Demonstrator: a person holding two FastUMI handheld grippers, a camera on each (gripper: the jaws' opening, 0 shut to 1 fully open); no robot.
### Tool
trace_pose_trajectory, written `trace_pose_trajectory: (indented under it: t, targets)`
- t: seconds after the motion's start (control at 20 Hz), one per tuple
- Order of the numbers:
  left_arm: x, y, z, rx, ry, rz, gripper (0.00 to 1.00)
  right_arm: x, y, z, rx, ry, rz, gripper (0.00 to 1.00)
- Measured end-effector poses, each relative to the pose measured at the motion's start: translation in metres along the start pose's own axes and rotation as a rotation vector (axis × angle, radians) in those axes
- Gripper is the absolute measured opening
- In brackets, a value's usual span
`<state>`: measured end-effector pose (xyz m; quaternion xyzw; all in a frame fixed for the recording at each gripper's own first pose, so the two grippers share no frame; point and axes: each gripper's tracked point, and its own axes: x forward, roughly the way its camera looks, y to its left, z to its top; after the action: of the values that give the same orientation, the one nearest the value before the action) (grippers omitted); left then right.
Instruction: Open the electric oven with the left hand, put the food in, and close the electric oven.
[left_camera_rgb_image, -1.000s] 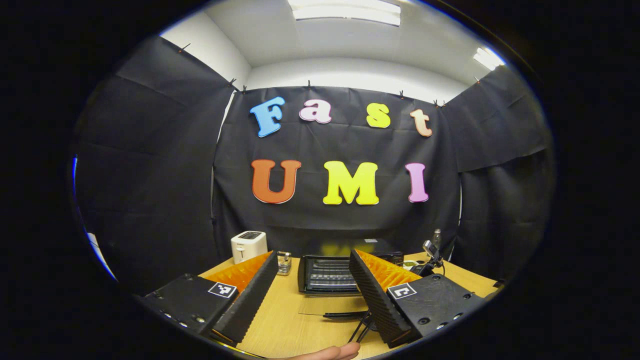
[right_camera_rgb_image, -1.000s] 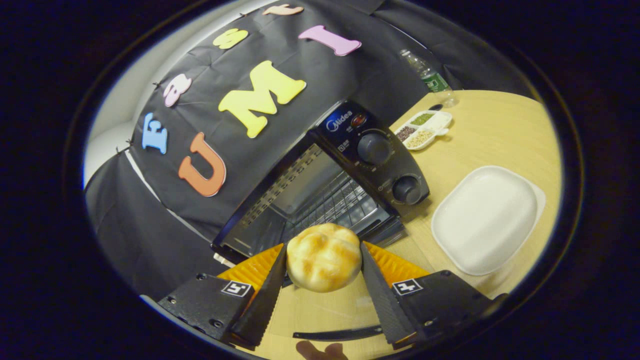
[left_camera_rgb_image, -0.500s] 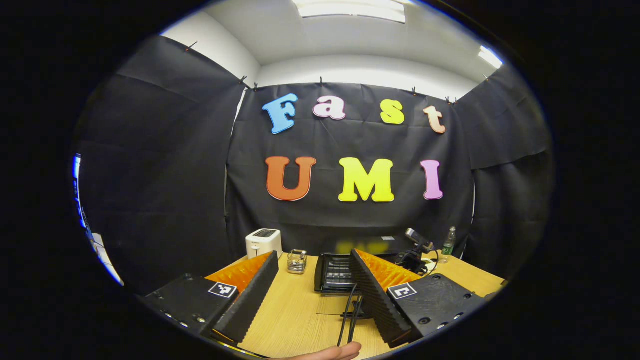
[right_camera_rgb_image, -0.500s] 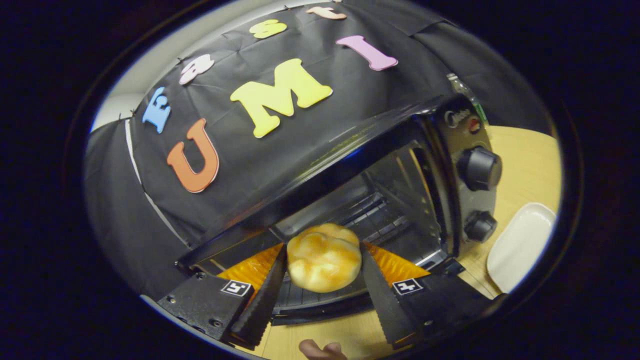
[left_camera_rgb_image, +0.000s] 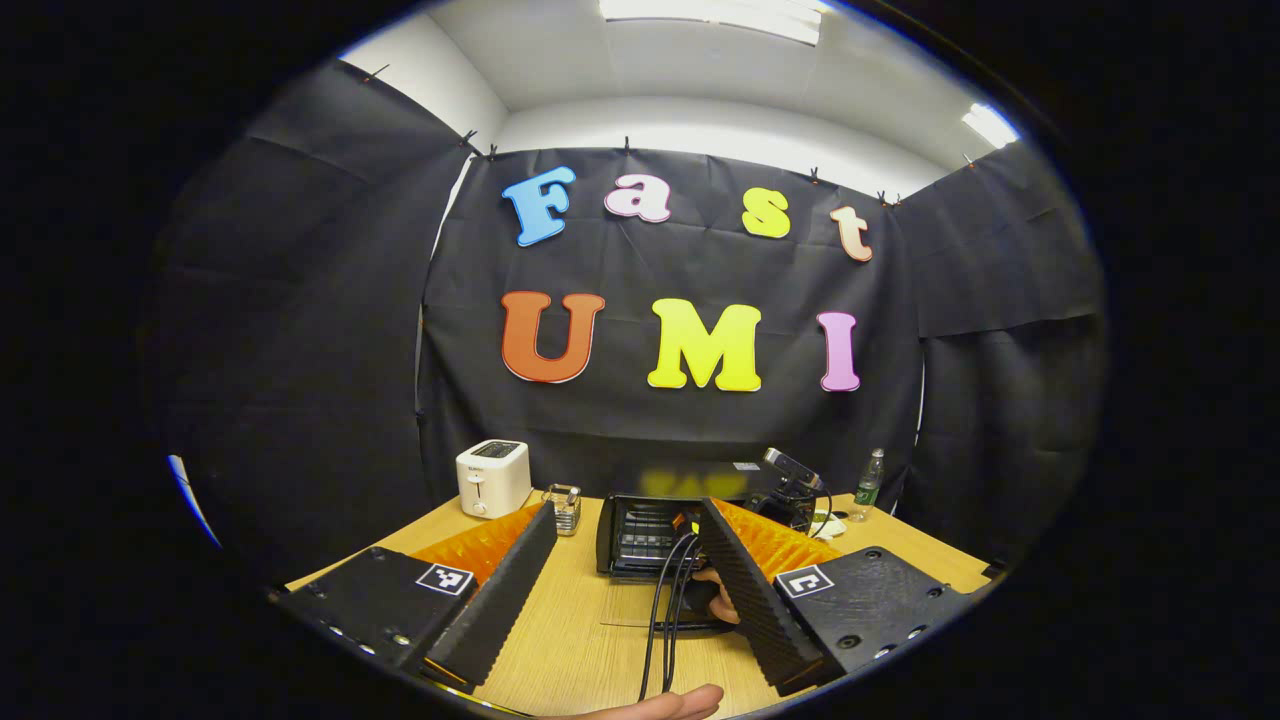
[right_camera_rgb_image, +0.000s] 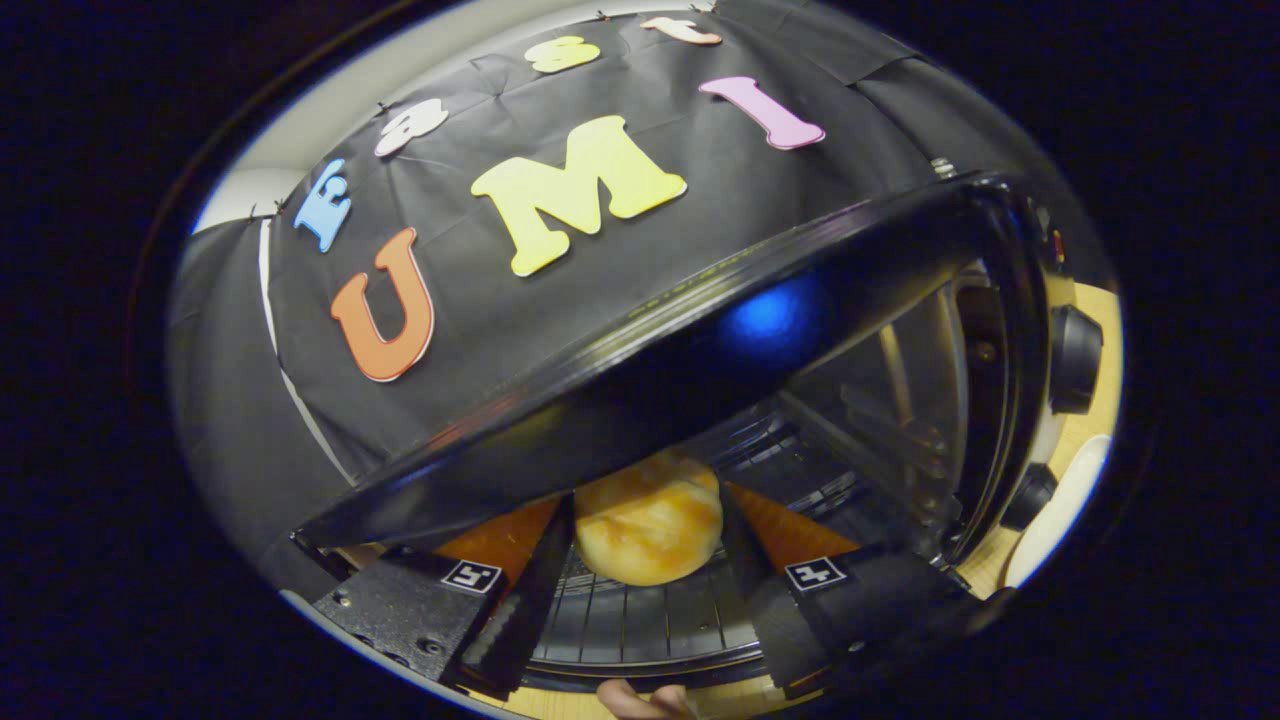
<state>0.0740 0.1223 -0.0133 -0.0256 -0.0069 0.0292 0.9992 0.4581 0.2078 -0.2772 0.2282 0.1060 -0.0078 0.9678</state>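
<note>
Golden bun clamped between right gripper fingers inside open oven above wire rack, left gripper fingers apart, wooden table, toaster far left.

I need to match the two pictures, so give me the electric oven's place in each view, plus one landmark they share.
Left gripper view: the electric oven sits small and far off at lower centre on the table, just left of the left gripper's right-hand finger.
Right gripper view: the oven is close up, spanning the centre and right, its rack under the bun held by the right gripper.
Shared landmark: the wooden table.
</note>
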Motion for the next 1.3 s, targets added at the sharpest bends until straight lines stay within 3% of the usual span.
trace_pose_trajectory:
  t: [0.25, 0.35, 0.45, 0.7, 0.9, 1.0, 1.15, 1.3]
  targets:
    - [0.000, 0.001, -0.002, -0.012, 0.005, -0.006, 0.94, -0.002, 0.008, 0.000, -0.023, -0.009, 0.034, 0.87]
    - [-0.001, 0.001, -0.002, -0.011, 0.007, -0.003, 0.94, -0.006, 0.010, 0.001, -0.029, -0.018, 0.053, 0.95]
    - [-0.005, -0.002, -0.002, -0.013, 0.008, -0.008, 0.94, -0.014, 0.015, 0.001, -0.057, -0.029, 0.078, 0.96]
    - [-0.012, -0.013, -0.009, -0.003, 0.034, -0.028, 0.94, -0.037, 0.013, -0.010, -0.095, 0.048, 0.093, 0.96]
    - [-0.017, -0.022, -0.011, 0.016, 0.038, -0.039, 0.94, -0.074, 0.001, -0.013, -0.162, 0.164, 0.104, 0.96]
    - [-0.016, -0.028, -0.017, 0.027, 0.059, -0.039, 0.94, -0.100, 0.006, -0.007, -0.204, 0.188, 0.157, 0.95]
    - [-0.010, -0.043, -0.023, 0.057, 0.075, -0.052, 0.94, -0.140, 0.004, 0.021, -0.285, 0.135, 0.199, 0.95]
    - [0.000, -0.055, -0.039, 0.083, 0.105, -0.057, 0.94, -0.183, -0.007, 0.056, -0.395, 0.052, 0.190, 0.95]
